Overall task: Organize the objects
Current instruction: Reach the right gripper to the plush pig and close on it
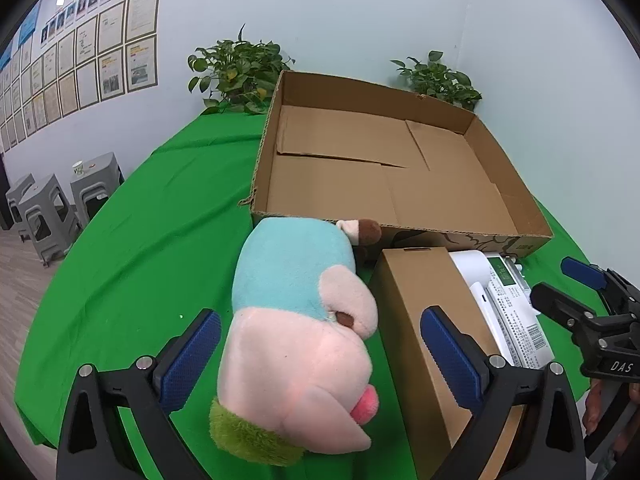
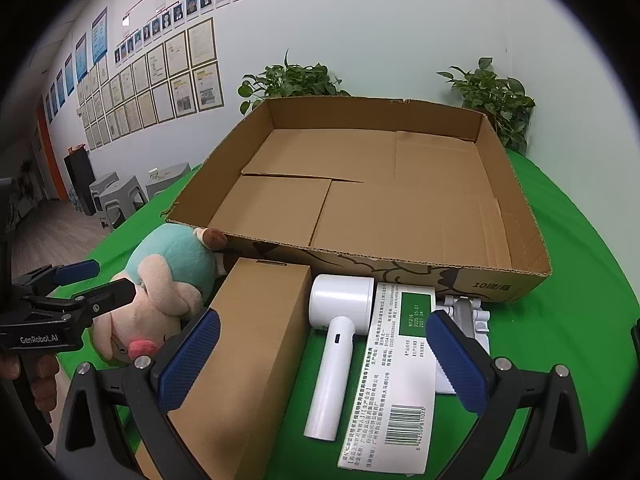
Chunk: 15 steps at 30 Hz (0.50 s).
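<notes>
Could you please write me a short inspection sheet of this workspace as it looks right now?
Surface: table under a green cloth.
Job's things: open cardboard tray, nothing in it; plush toy lying in front of the tray's near wall; closed brown carton beside the toy; white handheld appliance next to the carton; white printed box with a barcode, and a white part behind it that I cannot identify.
Clutter: nothing seen.
Grippers: left gripper open, its jaws either side of the plush toy, pads clear of it; right gripper open above the carton and appliance, holding nothing.
Cables: nothing seen.
Surroundings: two potted plants, framed papers on the wall, grey stools.
</notes>
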{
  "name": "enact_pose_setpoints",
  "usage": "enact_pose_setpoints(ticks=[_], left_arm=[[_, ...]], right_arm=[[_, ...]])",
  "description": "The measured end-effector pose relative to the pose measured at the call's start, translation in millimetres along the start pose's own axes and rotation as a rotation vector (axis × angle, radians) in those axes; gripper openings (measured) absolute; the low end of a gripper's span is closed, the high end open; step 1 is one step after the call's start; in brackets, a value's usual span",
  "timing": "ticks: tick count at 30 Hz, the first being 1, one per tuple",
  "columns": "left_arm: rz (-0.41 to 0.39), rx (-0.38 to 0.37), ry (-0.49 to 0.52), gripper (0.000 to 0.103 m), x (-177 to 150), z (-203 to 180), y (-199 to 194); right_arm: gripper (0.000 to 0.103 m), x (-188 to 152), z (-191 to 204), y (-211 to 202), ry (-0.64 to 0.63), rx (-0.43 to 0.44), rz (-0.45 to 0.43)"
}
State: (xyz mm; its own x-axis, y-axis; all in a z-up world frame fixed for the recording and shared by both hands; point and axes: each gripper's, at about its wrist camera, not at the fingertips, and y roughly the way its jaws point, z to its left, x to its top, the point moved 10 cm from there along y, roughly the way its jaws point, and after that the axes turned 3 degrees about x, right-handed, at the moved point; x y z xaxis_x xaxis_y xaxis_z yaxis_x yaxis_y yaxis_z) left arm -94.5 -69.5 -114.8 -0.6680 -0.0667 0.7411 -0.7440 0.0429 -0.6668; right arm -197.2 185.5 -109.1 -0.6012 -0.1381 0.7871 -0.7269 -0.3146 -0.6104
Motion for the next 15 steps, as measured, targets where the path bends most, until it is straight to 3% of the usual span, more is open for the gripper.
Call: enact_pose_setpoints(ticks=[15], left_arm=[[-0.073,0.013,0.025,0.100,20.3,-23.7,-10.1]], right_arm=[[0.102,4.6,6.0,-1.1,-0.005,-0.009,0.026]])
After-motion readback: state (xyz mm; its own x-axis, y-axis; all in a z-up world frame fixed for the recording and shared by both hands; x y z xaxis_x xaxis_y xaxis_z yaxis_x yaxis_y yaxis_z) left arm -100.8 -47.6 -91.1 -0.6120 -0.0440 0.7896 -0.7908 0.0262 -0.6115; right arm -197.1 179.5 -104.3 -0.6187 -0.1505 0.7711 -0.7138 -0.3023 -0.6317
